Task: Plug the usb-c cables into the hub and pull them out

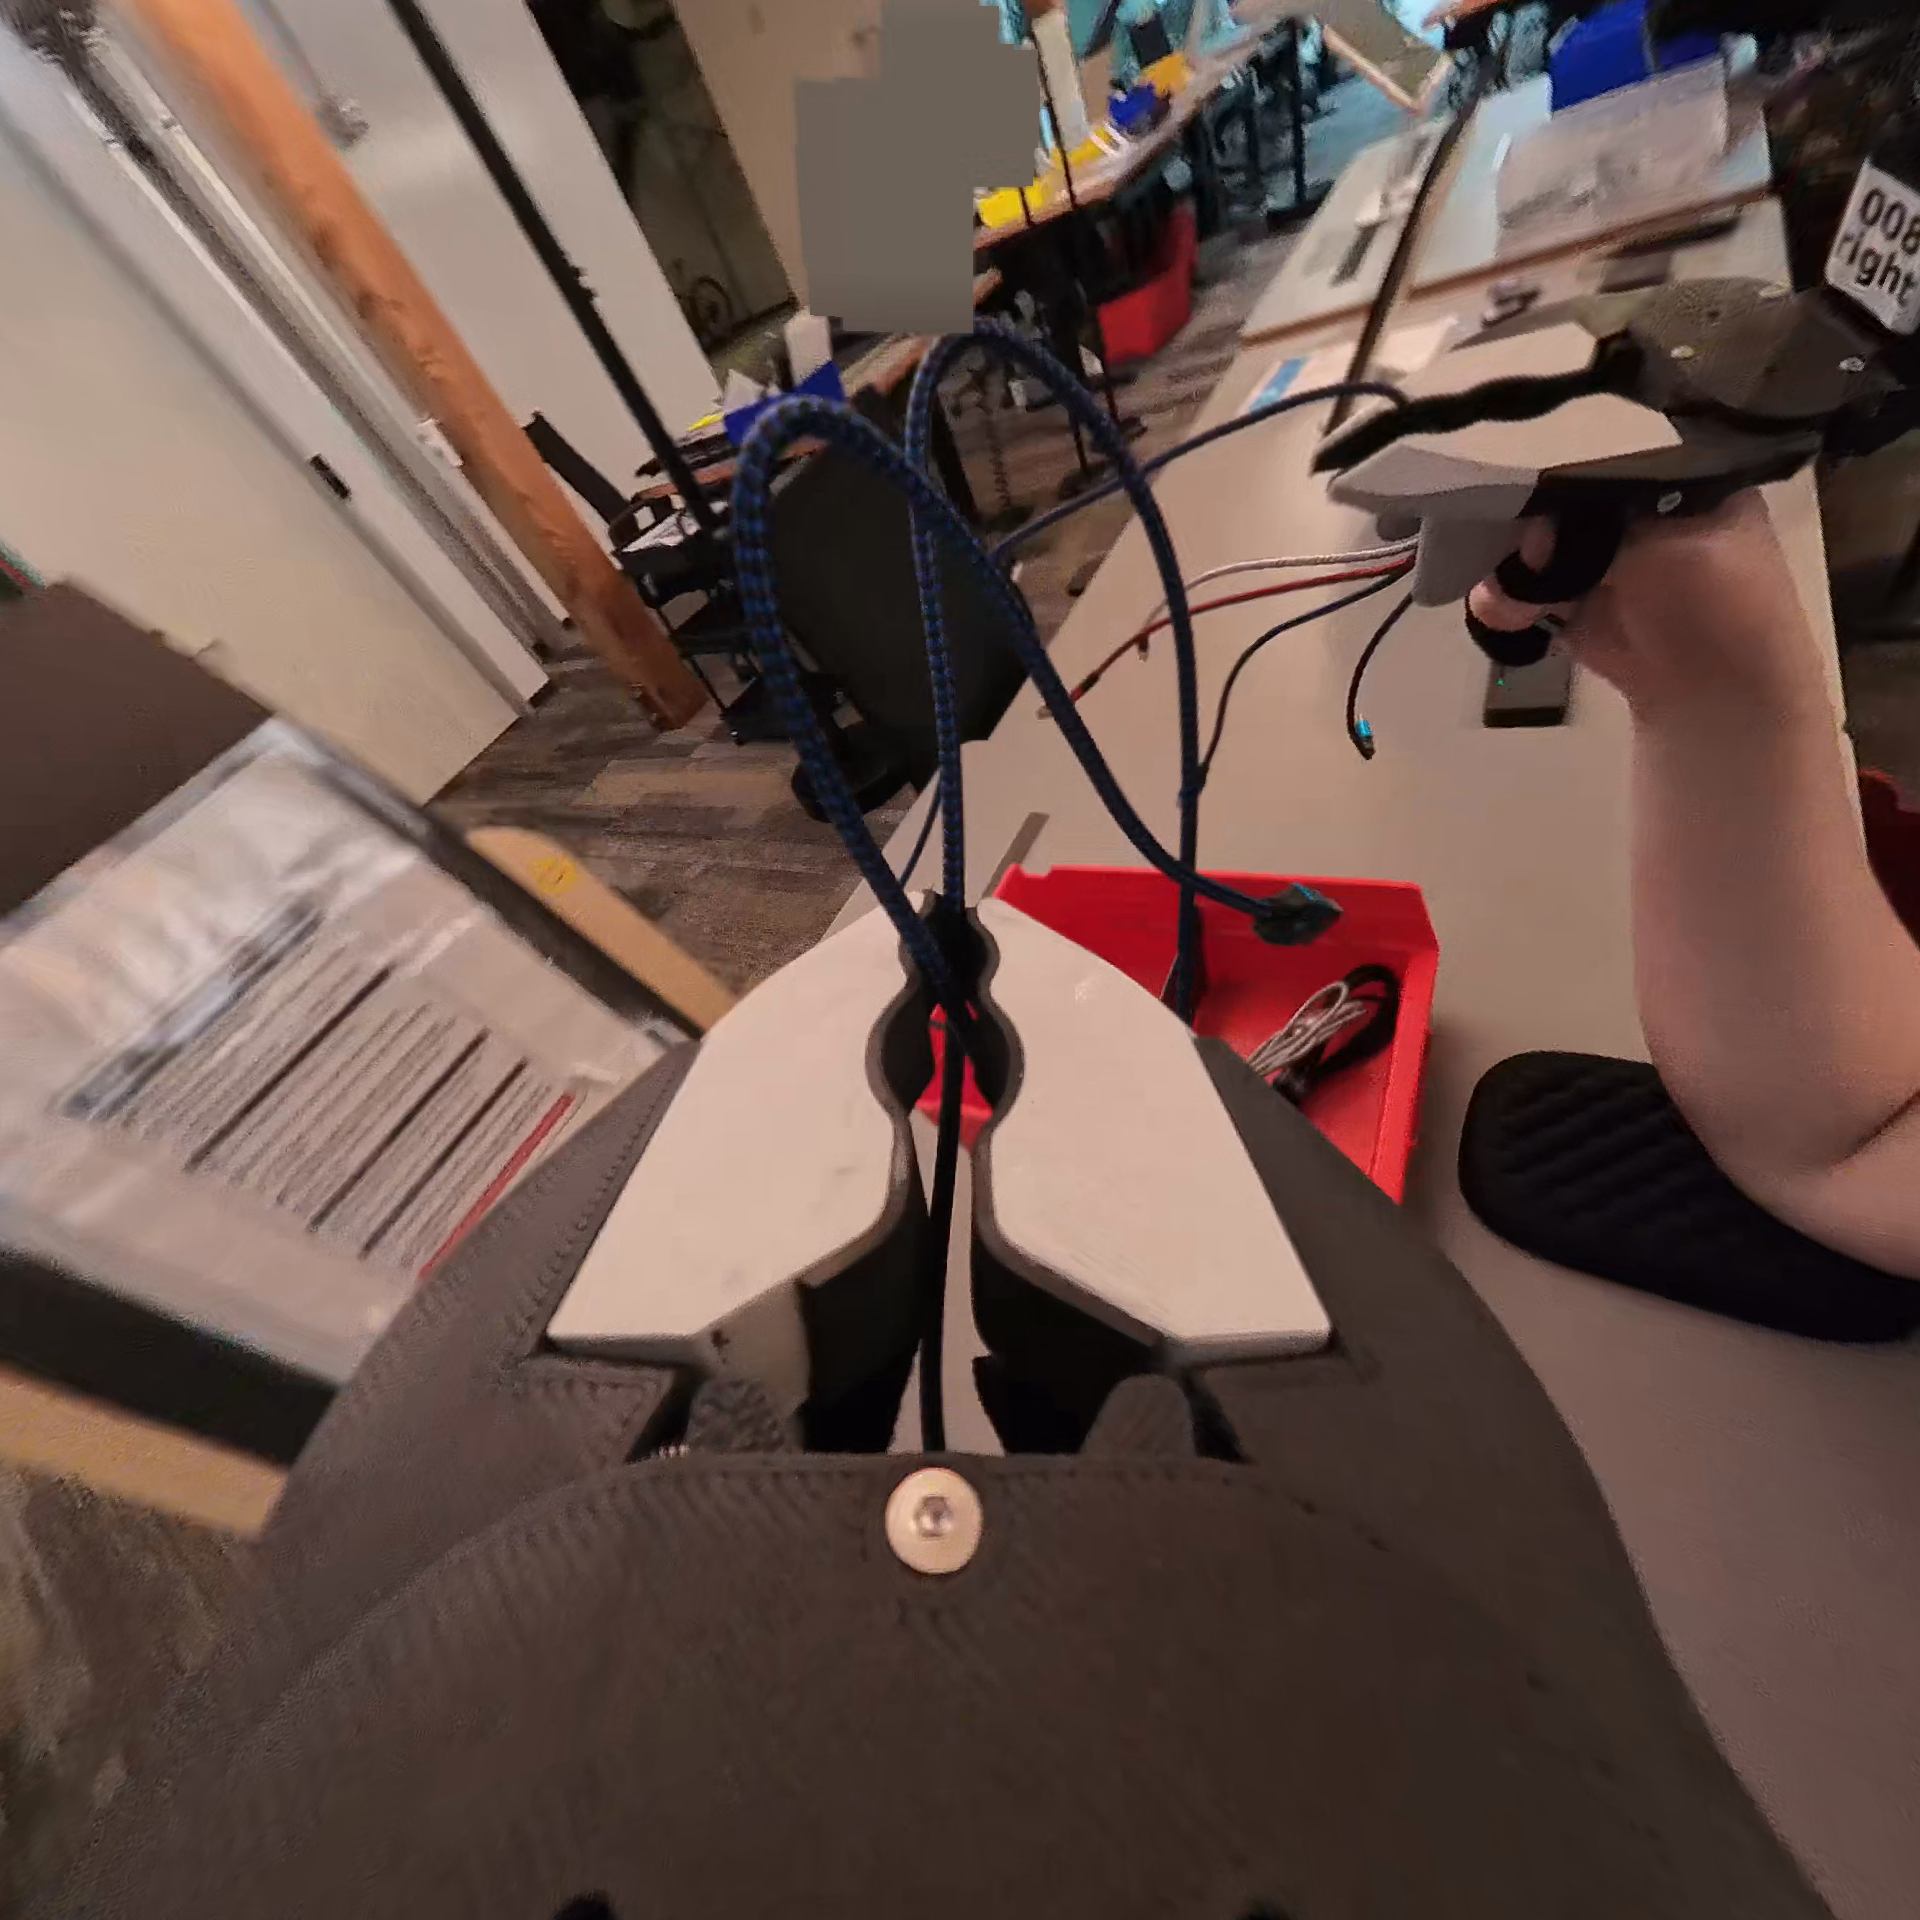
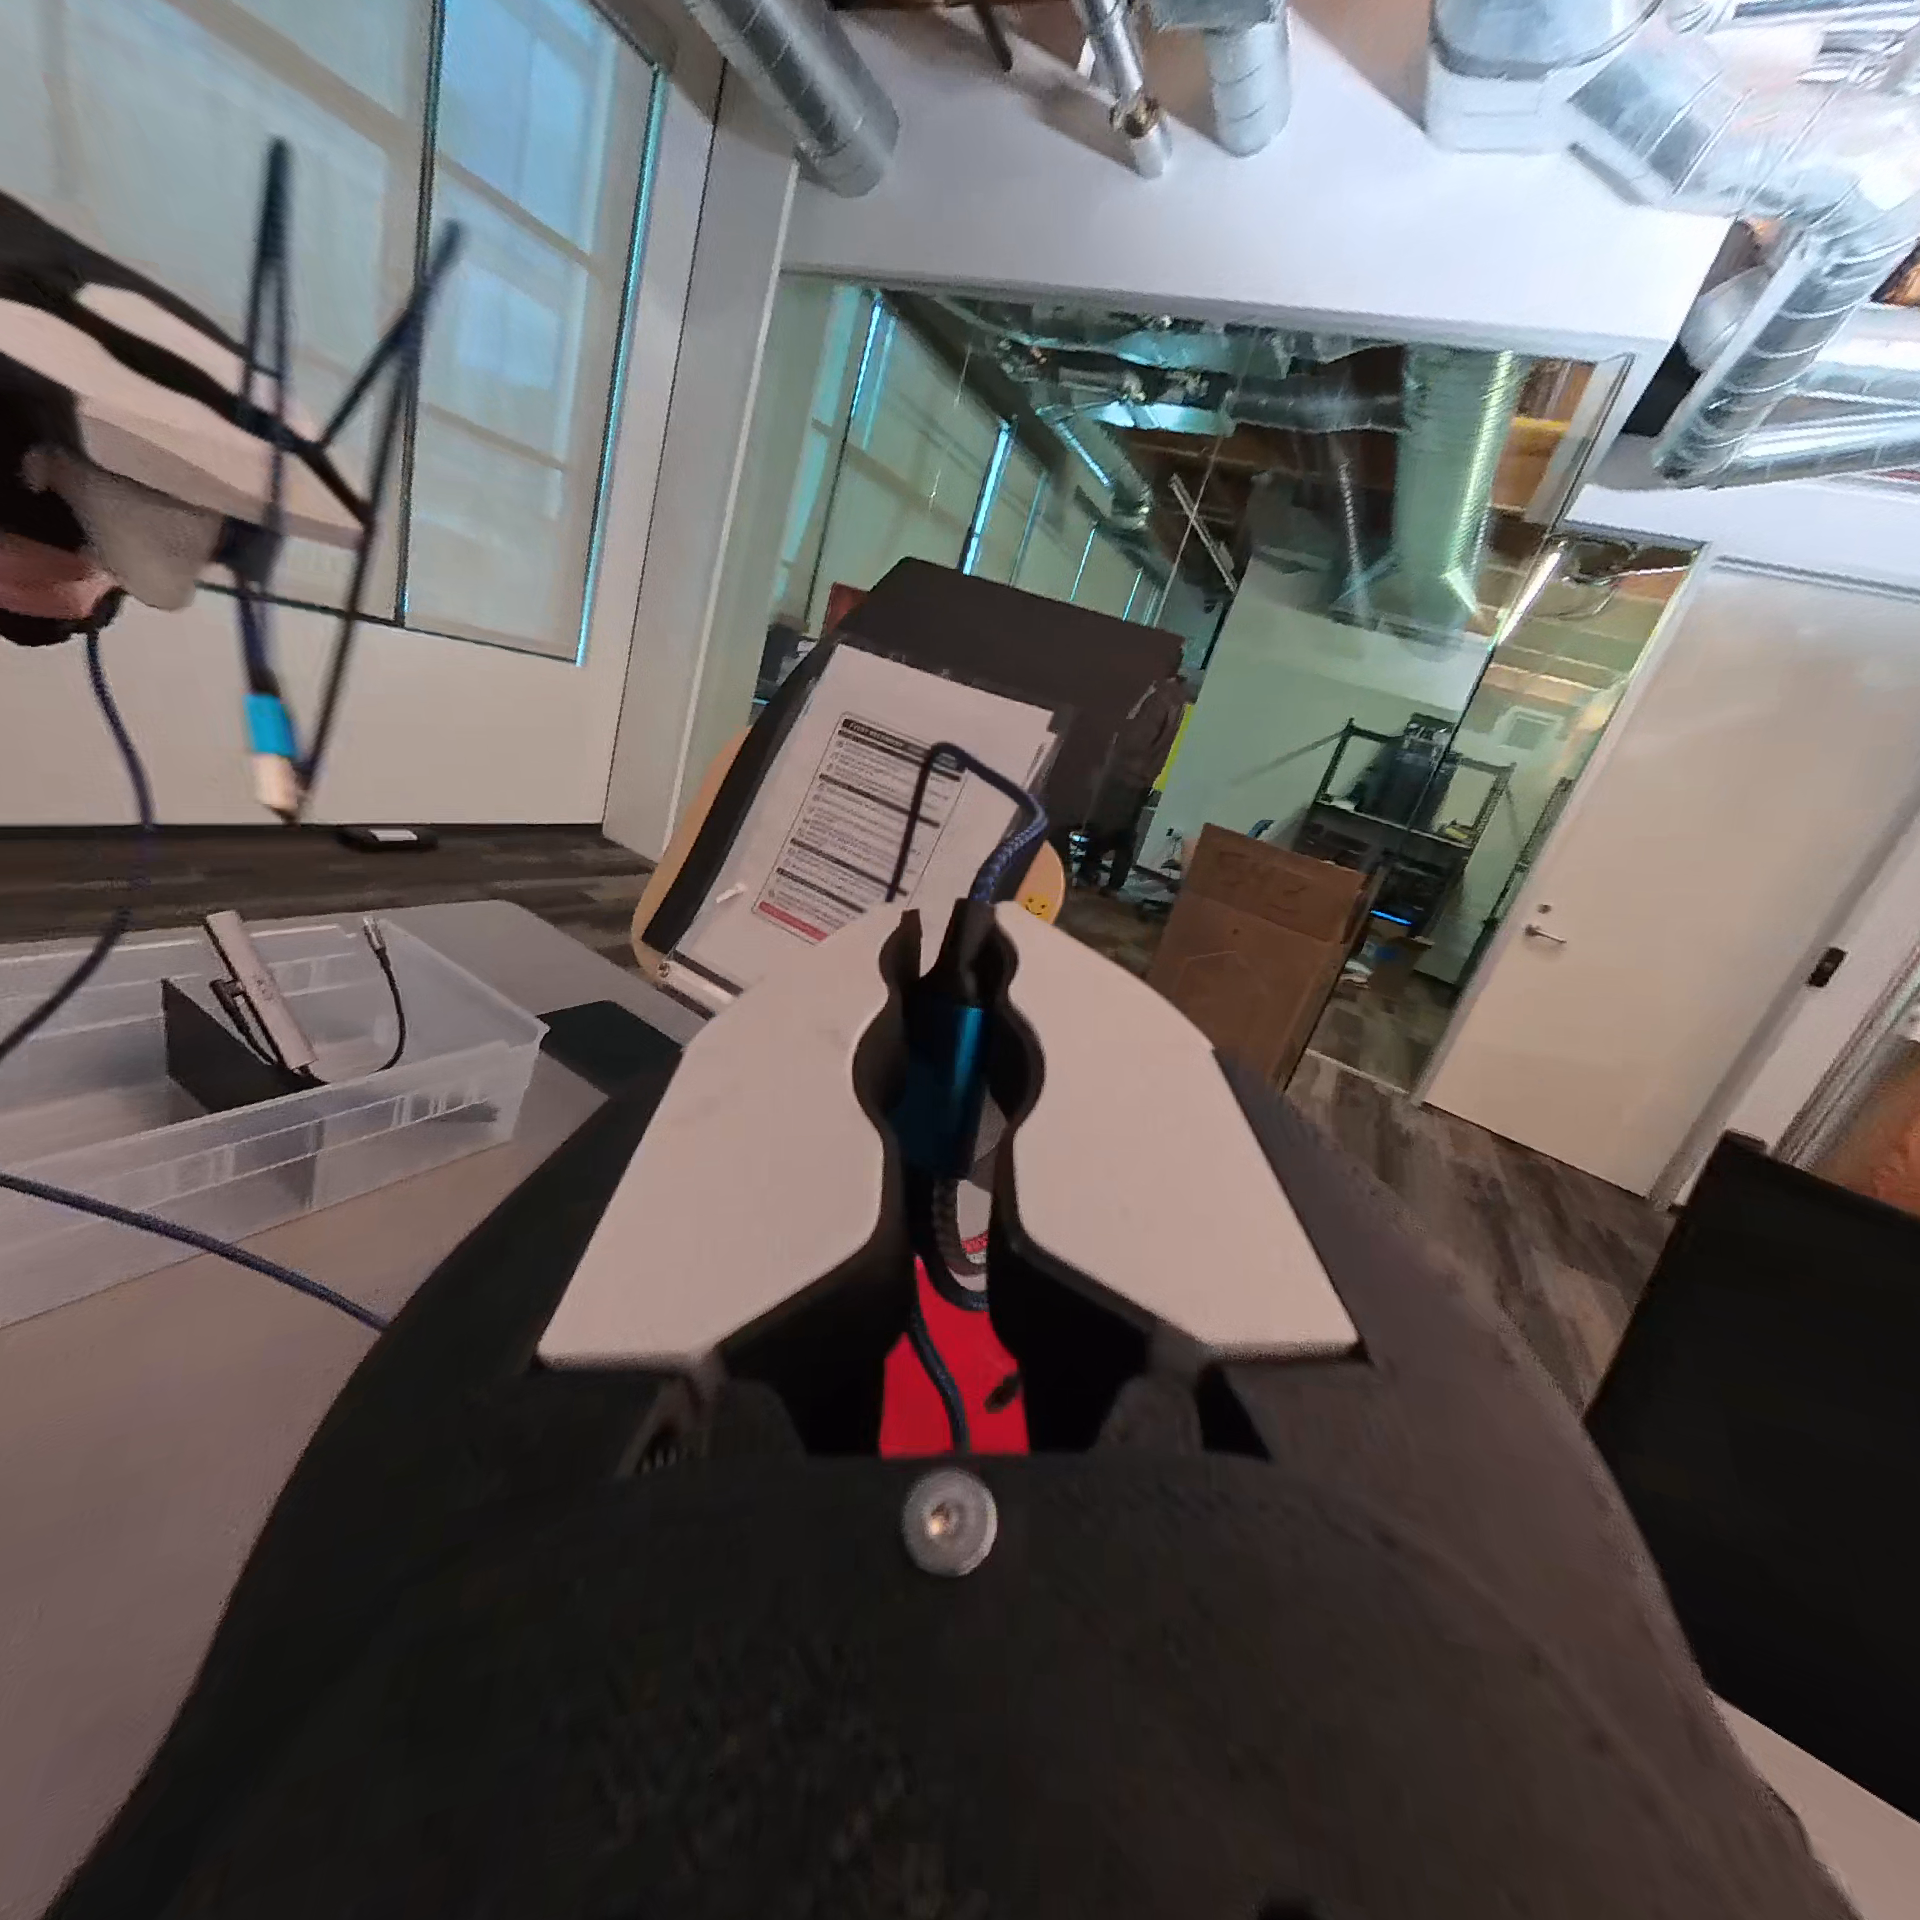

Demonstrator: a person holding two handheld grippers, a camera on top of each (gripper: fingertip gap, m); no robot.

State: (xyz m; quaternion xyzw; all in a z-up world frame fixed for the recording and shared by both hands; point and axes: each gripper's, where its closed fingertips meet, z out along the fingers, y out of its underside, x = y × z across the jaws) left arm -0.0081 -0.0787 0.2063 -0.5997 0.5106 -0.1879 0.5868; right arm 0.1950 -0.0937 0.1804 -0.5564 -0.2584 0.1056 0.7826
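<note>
Both grippers are clenched on blue braided cables: the left gripper point(image 1: 948, 920) pinches a looping cable point(image 1: 821, 665) above the red bin point(image 1: 1392, 1049), the right gripper point(image 2: 951, 935) clamps a blue plug point(image 2: 951, 1070). Farther off, the hub point(image 2: 255, 987) leans in a clear tray point(image 2: 436, 1101).

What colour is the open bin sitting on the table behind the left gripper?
Bright red bin, with some cables lying inside; the left wrist view shows it best.

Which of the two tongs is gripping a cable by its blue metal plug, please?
The right tongs: a blue plug sits clamped between them. The left tongs pinch only the braided cord of the blue cable, with no plug between them.
</note>
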